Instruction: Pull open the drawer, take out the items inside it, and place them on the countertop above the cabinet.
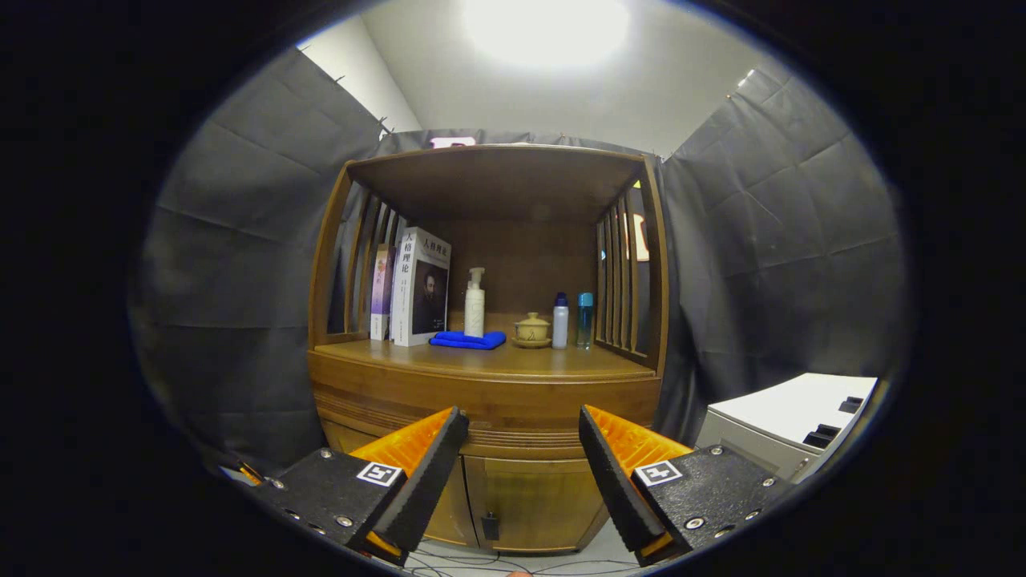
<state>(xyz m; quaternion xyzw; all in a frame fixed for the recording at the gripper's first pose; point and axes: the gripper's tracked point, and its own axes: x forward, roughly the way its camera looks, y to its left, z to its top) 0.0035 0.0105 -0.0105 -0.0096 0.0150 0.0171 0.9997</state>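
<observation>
brown wooden cabinet [481,401] | blue cloth [467,340] | white pump bottle [474,304] | grey booth wall [769,264]

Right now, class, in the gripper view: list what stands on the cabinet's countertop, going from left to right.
Books → blue cloth with the pump bottle on it → lidded cup → white bottle → blue bottle. The open tongs hold nothing, short of the cabinet.

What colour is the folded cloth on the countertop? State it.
Bright blue: the cloth lies under the pump bottle, seen in the gripper view beyond the open gripper.
</observation>
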